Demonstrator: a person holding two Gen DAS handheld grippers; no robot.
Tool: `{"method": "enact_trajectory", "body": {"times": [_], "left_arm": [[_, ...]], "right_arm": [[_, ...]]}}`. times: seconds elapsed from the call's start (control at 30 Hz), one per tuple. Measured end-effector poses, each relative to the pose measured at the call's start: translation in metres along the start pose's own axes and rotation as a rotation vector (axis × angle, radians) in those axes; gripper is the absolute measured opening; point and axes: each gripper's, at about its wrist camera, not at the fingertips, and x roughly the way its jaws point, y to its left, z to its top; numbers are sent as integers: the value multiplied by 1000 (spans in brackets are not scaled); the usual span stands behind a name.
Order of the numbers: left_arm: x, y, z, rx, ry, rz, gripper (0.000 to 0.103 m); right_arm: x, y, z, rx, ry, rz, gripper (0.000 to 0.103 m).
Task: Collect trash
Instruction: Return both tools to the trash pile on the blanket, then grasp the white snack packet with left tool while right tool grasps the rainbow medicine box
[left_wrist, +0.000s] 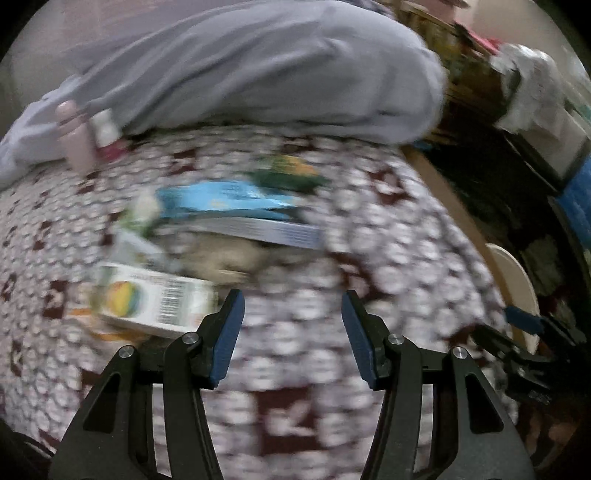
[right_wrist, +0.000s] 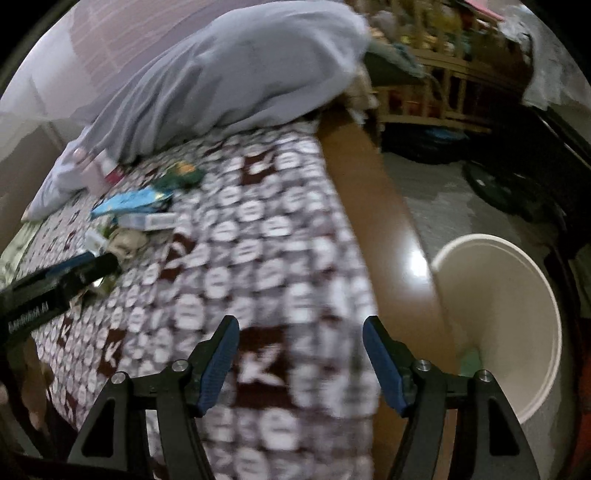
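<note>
Trash lies in a heap on the patterned bedspread (left_wrist: 369, 236): a white carton with a barcode (left_wrist: 155, 302), a blue wrapper (left_wrist: 225, 199), a green and orange wrapper (left_wrist: 288, 171), a flat box (left_wrist: 273, 230) and crumpled paper (left_wrist: 225, 258). My left gripper (left_wrist: 291, 332) is open and empty just right of the carton. My right gripper (right_wrist: 299, 360) is open and empty above the bed's right edge. The heap also shows in the right wrist view (right_wrist: 136, 218), with the left gripper (right_wrist: 74, 269) beside it. A white bin (right_wrist: 506, 317) stands on the floor by the bed.
A grey pillow (left_wrist: 258, 62) lies along the head of the bed, with a pink bottle (left_wrist: 74, 136) and a small white bottle (left_wrist: 105, 129) by it. The bed has a wooden side rail (right_wrist: 384, 221). Shelves (right_wrist: 443, 74) and dark clutter (right_wrist: 517, 166) fill the floor side.
</note>
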Motion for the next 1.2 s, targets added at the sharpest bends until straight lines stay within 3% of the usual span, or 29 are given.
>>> {"method": "enact_trajectory", "body": {"times": [0.33,0.47,0.6,0.73,0.87,0.97,1.0,1.07,1.13,1.2], "left_arm": [[9,138,14,-205,-14,243,53],[26,169,15,-239,12,276,53],[50,167,8,-170,83,241,53],[44,151,-12,-129,116,150,53],[13,114,-35,-4,44,170,53],[-4,90,-46,92,17,118,53],[-5,84,-48,94,51,43,53],[-4,84,-49,58,85,-31,53],[-1,83,-49,40,110,-68,53],[-1,87,-49,28,99,-50,53]], "right_arm": [[19,54,7,-113,28,57,68],[26,66,10,-125,38,71,68],[34,77,12,-143,52,74,68],[38,81,12,-156,64,75,69],[43,84,13,-157,72,81,69],[47,87,15,-146,75,95,69],[48,89,15,-143,79,100,69],[49,93,15,-138,84,113,69],[47,97,14,-142,80,118,69],[44,102,13,-157,76,122,69]]}}
